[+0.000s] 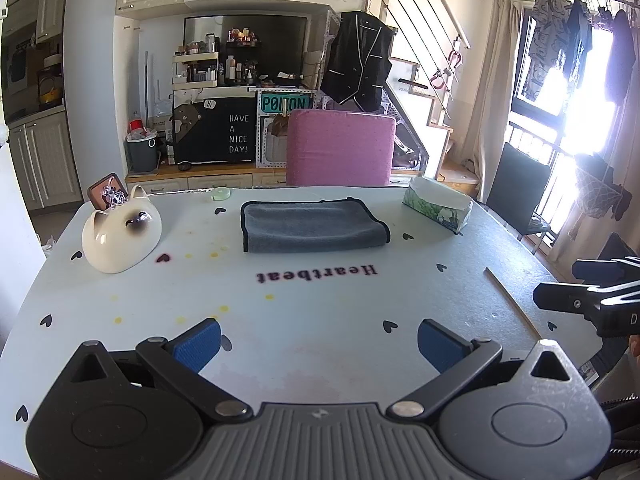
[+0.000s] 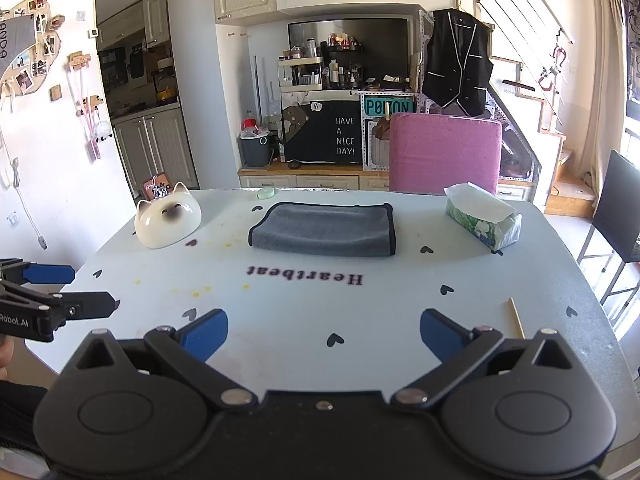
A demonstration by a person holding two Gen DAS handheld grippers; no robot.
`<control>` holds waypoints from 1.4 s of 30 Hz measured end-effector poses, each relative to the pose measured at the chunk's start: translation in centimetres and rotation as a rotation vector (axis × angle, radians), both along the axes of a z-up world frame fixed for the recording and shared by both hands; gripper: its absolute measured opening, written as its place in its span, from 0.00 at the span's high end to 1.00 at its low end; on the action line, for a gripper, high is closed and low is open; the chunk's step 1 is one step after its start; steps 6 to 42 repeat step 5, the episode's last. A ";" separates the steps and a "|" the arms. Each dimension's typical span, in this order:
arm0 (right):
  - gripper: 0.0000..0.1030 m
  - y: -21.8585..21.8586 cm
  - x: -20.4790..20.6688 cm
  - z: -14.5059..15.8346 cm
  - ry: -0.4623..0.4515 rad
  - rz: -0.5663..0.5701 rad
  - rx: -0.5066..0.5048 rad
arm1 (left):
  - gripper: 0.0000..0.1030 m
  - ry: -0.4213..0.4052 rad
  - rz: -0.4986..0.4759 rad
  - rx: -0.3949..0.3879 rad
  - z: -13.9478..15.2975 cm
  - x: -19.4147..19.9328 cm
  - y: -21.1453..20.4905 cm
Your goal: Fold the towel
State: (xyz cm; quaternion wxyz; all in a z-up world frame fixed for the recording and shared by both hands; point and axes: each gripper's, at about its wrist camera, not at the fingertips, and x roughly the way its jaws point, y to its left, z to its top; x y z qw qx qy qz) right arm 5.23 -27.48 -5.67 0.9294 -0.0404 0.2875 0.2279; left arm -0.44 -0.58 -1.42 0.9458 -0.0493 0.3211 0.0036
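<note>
Towel (image 1: 314, 226): grey with a dark edge binding, already folded into a flat rectangle, lying on the worktop (image 1: 320, 304) straight ahead of both claws and well apart from them, toward the far edge.

Worktop: pale blue cover with small black hearts and the word "Heartbeat" printed between the towel and the claws; yellow and reddish stains scattered ahead-left of the left claw.

Pink chair (image 1: 340, 152): beyond the far edge of the worktop, behind the towel.

Tissue box (image 1: 438, 204): green floral print, white tissue showing on top, ahead and to the right of the left claw, right of the towel and apart from it.

Cat-shaped ceramic piece (image 1: 120, 232): cream with a dark face, ahead and to the left, left of the towel, not touching it.

Left claw (image 1: 318, 344): blue pads spread wide, nothing between them, held above the near part of the worktop. In the right wrist view it shows at the left edge (image 2: 88, 290).

Right claw (image 2: 324, 334): also spread wide and holding nothing, above the near worktop. From the left wrist view it shows at the right edge (image 1: 556, 282).

Wooden stick (image 2: 516, 318): thin, lying flat just ahead-right of the right claw.

Small green round thing (image 1: 221, 193): at the far edge, ahead-left; too small to identify.
</note>
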 end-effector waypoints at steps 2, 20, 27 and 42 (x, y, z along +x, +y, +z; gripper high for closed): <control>0.01 0.0 0.0 0.0 0.001 0.000 0.001 | 0.00 -0.001 0.000 0.000 0.1 -0.1 0.0; 0.01 0.0 0.0 0.0 0.001 0.000 0.001 | 0.00 -0.001 0.000 0.000 0.0 -0.1 0.0; 0.01 0.0 0.0 0.0 0.001 0.000 0.001 | 0.00 -0.001 0.000 0.000 0.0 -0.1 0.0; 0.01 0.0 0.0 0.0 0.001 0.000 0.001 | 0.00 -0.001 0.000 0.000 0.0 -0.1 0.0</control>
